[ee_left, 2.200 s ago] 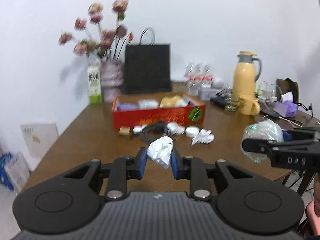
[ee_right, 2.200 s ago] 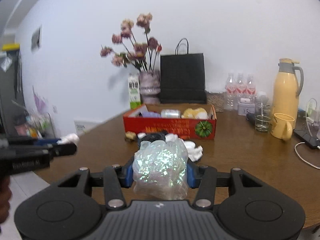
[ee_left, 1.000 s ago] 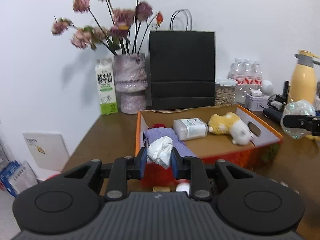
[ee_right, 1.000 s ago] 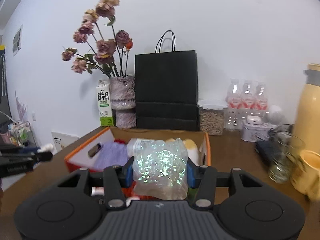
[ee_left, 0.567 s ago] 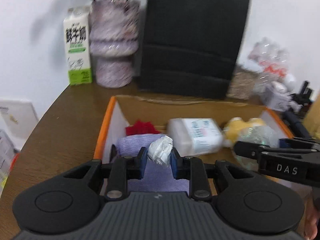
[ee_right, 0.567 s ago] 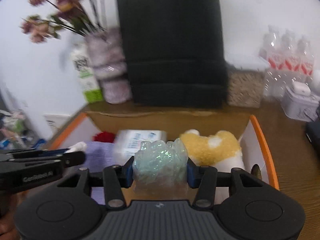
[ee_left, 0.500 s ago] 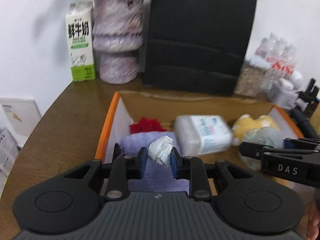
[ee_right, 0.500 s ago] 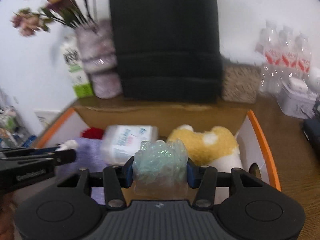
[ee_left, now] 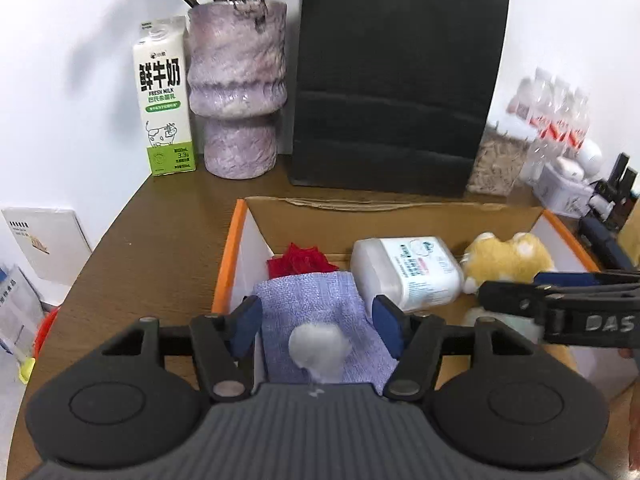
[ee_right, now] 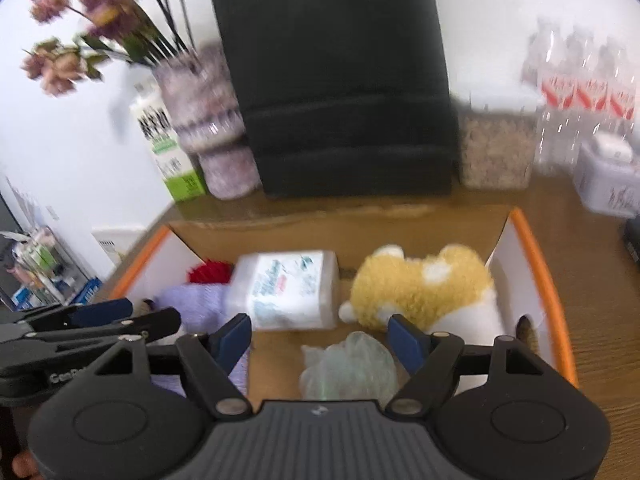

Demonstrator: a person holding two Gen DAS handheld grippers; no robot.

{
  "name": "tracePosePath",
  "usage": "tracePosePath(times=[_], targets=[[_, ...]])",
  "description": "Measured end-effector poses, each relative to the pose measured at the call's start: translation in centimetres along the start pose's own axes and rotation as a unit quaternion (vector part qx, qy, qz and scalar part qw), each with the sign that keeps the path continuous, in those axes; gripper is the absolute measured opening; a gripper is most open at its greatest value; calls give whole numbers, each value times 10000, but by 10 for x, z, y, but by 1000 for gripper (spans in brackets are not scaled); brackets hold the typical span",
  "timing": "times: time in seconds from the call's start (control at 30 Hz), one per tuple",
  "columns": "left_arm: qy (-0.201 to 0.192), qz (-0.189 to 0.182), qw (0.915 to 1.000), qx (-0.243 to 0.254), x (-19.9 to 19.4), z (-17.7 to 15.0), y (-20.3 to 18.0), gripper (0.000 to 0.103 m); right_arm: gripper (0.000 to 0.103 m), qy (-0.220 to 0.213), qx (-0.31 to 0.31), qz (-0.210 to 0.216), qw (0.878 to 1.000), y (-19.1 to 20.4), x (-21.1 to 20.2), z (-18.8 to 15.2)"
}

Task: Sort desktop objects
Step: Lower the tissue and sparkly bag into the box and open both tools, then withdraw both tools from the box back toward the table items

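- I am holding the left gripper (ee_left: 316, 316) over the near end of the orange-rimmed box (ee_left: 225, 256); its jaws are spread wide and pinching nothing.
- The white paper wad (ee_left: 318, 346) is sitting between the jaws, low and close to the gripper body, blurred — I cannot tell whether it is falling or already resting on the lilac cloth (ee_left: 316, 304) below.
- I am holding the right gripper (ee_right: 320, 338) over the same box, jaws likewise spread and empty.
- The crumpled plastic wrap (ee_right: 350, 366) is lying between and just below the jaws, apparently on the cardboard floor, near the yellow plush toy (ee_right: 424, 284) ahead and to the right.
- Ahead of both sets of jaws, the white wipes pack (ee_right: 292, 290) is lying on its side; a red flower (ee_left: 301, 261) is showing beyond the cloth.
- Judgement: I am treating this as the release step of the drop-off — both items look to be inside the box.
- To do it well, I am planning to keep both jaws fully apart and lift straight up, so neither pad snags the wad or the clingy wrap.
- The two grippers are close side by side; I am aiming to raise them apart, not across each other.
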State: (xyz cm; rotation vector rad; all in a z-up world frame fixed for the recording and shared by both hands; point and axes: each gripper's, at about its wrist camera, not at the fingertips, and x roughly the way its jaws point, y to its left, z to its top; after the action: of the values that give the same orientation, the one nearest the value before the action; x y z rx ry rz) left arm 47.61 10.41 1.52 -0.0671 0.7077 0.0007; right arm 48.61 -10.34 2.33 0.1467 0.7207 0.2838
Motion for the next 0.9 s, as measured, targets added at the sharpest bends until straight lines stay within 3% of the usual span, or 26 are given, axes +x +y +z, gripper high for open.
tracePosePath(times=[0.2,0.27,0.4,0.57,0.7,0.9], targets=[[54,-121,9995,-278,-31,7,6,70,81,-24,-230,-346,9991,-6,-52,0],[-33,-238,9996,-120,-49,7,2,80,82,-65,-376,-498,9980,-11,-72,-3],[-263,125,9989,358,-92,4,0,83,82,-108,-448,-887,9950,-25,-115,-12],[-374,145,9991,96,-148,-1,13,92,83,-263,-243,-876,9955,-34,-174,-31],[-417,142,9990,118,-191,-31,15,97,86,-253,-610,-875,9940,-20,-215,-60],[-889,-153,9954,317,-264,-100,6,101,87,-376,-913,-783,9920,-5,-283,-119]])
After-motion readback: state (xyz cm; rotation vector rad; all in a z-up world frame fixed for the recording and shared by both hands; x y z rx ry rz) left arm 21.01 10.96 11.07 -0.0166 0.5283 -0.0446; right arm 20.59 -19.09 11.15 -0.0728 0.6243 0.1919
